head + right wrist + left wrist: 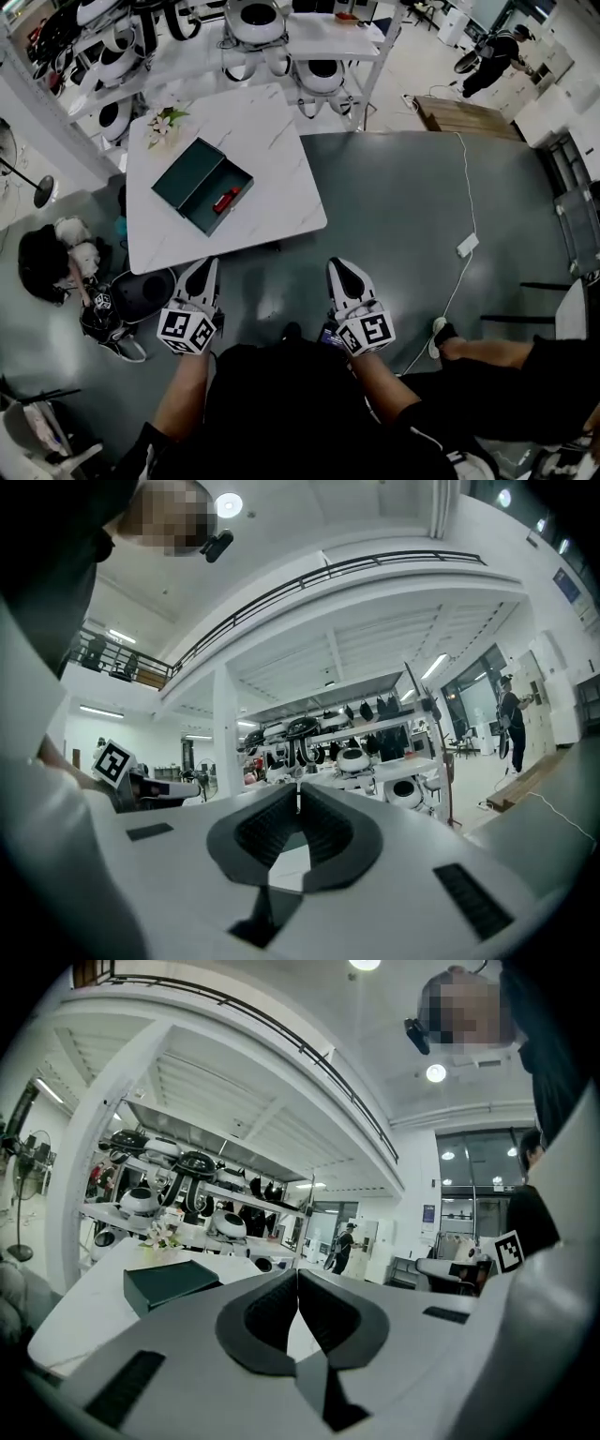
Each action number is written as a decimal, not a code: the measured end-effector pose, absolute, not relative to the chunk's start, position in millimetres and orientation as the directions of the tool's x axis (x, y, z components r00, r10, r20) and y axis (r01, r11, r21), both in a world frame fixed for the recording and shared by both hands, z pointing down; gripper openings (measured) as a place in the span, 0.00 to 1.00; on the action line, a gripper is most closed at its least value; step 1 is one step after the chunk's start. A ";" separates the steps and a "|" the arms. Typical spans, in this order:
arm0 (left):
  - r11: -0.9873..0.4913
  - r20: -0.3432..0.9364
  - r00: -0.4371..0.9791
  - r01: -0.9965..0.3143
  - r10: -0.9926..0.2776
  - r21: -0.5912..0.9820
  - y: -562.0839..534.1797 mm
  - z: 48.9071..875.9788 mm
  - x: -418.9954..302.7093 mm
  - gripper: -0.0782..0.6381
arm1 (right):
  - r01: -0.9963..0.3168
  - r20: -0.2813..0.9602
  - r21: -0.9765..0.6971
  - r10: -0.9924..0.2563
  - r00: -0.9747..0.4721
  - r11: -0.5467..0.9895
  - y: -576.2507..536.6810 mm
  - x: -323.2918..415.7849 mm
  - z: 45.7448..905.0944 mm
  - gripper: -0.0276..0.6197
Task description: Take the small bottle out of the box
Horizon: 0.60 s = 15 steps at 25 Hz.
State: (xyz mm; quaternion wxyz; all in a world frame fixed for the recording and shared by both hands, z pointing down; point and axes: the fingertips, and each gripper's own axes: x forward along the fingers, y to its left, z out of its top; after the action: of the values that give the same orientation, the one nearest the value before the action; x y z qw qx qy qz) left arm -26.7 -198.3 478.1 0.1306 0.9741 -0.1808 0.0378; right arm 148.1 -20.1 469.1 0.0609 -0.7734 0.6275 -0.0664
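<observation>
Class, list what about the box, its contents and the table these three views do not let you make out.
Small red bottle: head view, too small to show cap or label; left gripper view, hidden behind the wall of the dark green rectangular box.
Box and bottle: right gripper view, blocked by the shut right gripper itself.
Legs of the white marble table: head view, largely covered by its top.

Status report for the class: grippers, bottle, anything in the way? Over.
Left gripper, right gripper shut, empty, short of table. Small bottle lies in open box. Nothing blocking.
</observation>
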 end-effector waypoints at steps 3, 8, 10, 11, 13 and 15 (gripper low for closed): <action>-0.897 0.129 0.923 -0.382 -0.362 0.222 -209.1 477.6 -7.2 0.13 | -0.969 0.041 -0.170 -0.984 0.173 -0.177 -31.5 171.5 478.4 0.10; -0.900 0.182 0.914 -0.395 -0.364 0.184 -229.7 481.9 11.4 0.13 | -0.965 0.047 -0.195 -0.985 0.167 -0.173 -50.5 201.5 489.2 0.10; -0.900 0.200 0.909 -0.400 -0.366 0.175 -244.8 485.9 17.1 0.13 | -0.965 0.048 -0.200 -0.986 0.160 -0.167 -60.0 210.4 492.9 0.10; -0.899 0.209 0.907 -0.401 -0.365 0.172 -253.2 488.4 20.0 0.13 | -0.965 0.051 -0.203 -0.986 0.159 -0.166 -64.7 215.2 494.9 0.10; -0.901 0.234 0.903 -0.401 -0.359 0.165 -270.7 495.2 26.2 0.13 | -0.964 0.059 -0.207 -0.986 0.157 -0.166 -74.9 225.0 498.9 0.10; -0.906 0.268 0.899 -0.395 -0.345 0.156 -288.7 504.3 33.8 0.13 | -0.965 0.071 -0.203 -0.986 0.154 -0.165 -86.9 235.0 502.6 0.10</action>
State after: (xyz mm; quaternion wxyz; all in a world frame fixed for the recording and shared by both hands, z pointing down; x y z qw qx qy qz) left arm 33.8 -288.7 504.3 0.1039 0.9689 -0.1909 0.1180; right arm 235.0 -86.9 502.6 0.0549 -0.7575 0.6438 -0.0934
